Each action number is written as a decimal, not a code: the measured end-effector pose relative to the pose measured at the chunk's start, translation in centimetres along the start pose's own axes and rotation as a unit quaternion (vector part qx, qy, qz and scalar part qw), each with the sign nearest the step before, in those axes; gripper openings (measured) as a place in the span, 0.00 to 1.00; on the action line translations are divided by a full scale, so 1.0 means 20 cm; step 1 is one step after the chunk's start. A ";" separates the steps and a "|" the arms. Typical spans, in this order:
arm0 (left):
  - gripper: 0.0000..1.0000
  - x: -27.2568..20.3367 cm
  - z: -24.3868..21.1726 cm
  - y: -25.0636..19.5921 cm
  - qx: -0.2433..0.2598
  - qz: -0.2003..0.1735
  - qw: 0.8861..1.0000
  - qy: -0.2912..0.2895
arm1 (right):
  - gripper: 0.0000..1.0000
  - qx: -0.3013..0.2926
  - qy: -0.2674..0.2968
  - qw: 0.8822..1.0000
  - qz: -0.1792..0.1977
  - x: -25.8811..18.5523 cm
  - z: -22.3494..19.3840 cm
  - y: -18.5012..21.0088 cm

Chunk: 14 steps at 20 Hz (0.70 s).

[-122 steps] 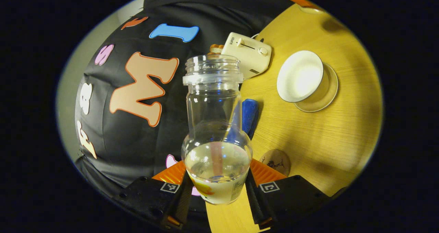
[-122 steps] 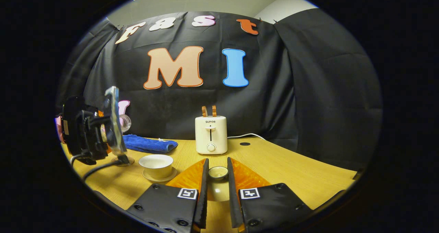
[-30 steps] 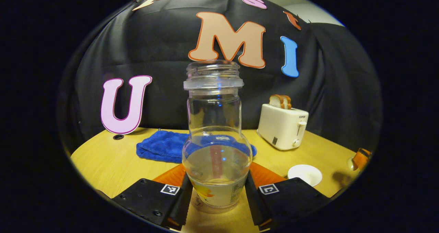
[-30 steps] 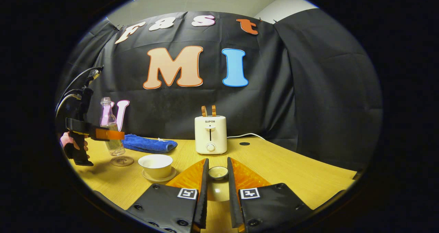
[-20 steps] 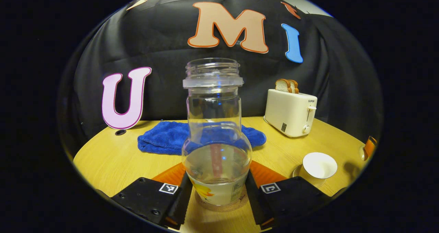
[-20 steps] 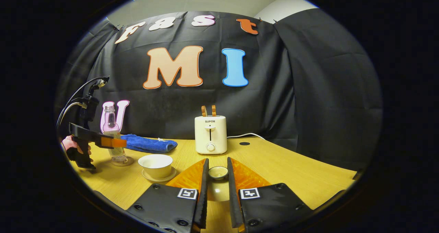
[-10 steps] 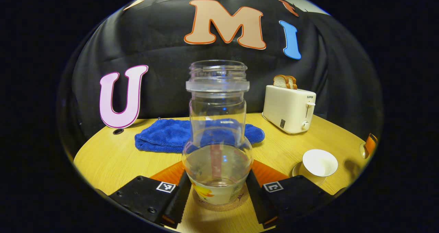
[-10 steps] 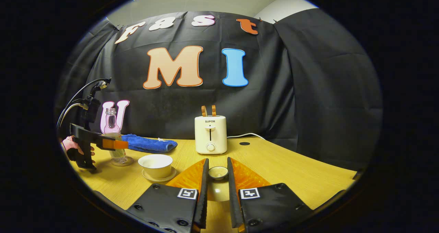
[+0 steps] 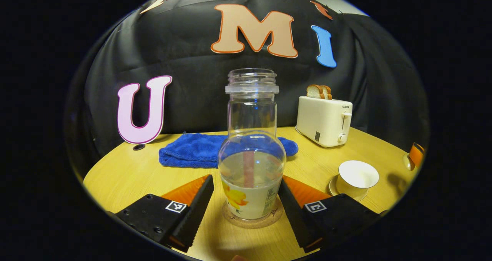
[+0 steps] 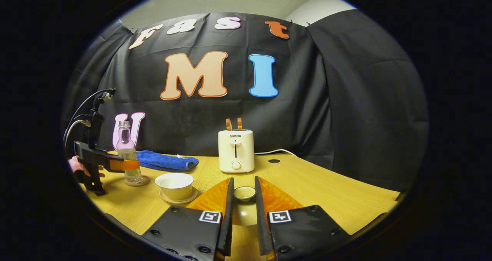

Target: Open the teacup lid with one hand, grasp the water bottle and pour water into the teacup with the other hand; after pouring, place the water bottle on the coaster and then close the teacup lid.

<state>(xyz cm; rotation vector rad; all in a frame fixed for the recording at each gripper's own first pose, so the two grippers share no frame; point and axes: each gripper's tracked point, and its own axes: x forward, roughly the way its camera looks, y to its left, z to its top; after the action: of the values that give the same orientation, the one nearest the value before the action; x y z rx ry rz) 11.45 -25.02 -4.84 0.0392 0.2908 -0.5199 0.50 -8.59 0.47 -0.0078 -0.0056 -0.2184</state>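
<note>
The clear water bottle (image 9: 251,168), part full and uncapped, stands upright on the round cork coaster (image 9: 251,220). My left gripper (image 9: 246,180) is open, one finger on each side of the bottle's base and a gap at each. The white teacup (image 9: 357,176) sits lidless on its saucer, to the right. In the right gripper view, my right gripper (image 10: 244,195) is shut on the teacup lid (image 10: 244,193), held low over the table. The teacup (image 10: 175,184) is at its left. Further left are the bottle (image 10: 127,153), the coaster (image 10: 136,182), and the left gripper (image 10: 128,165) held by a hand.
A cream toaster (image 9: 324,120) with two bread slices stands at the back right, also in the right gripper view (image 10: 236,150). A folded blue towel (image 9: 196,151) lies behind the bottle. The yellow wooden table (image 10: 326,192) runs up to the black cloth wall.
My left gripper brought the bottle upright, set it down on the coaster, then opened and drew back slightly. My right gripper has held still with the lid.
</note>
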 end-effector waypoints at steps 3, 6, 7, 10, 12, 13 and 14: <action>0.95 -0.02 -0.02 -0.01 0.000 -0.001 1.000 -0.001 | 0.29 0.000 -0.001 1.000 -0.002 0.01 0.00 0.00; 0.95 -0.05 -0.02 -0.01 0.003 -0.003 1.000 -0.005 | 0.29 0.000 0.000 1.000 -0.003 0.01 0.00 0.00; 0.95 -0.07 -0.02 -0.01 0.004 -0.003 1.000 -0.010 | 0.31 0.000 -0.001 1.000 -0.002 0.01 0.00 0.00; 0.95 -0.12 0.00 -0.01 0.007 0.001 1.000 -0.027 | 0.29 0.000 0.001 1.000 0.010 0.01 0.00 0.02; 0.95 -0.15 0.01 0.01 0.011 0.002 0.999 -0.038 | 0.31 0.000 0.001 1.000 0.020 0.03 0.00 0.05; 0.95 -0.18 0.01 0.02 0.009 0.005 0.999 -0.042 | 0.31 0.001 0.002 1.000 0.026 0.04 0.00 0.06; 0.95 -0.20 0.01 0.04 0.007 0.009 0.999 -0.047 | 0.33 0.001 0.003 0.999 0.033 0.06 -0.01 0.09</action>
<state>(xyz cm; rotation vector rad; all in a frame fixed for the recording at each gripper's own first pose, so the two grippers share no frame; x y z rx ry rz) 8.60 -22.49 -3.53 0.0311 0.1957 -0.5047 2.13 -7.15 0.33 -0.0062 0.0002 -0.1533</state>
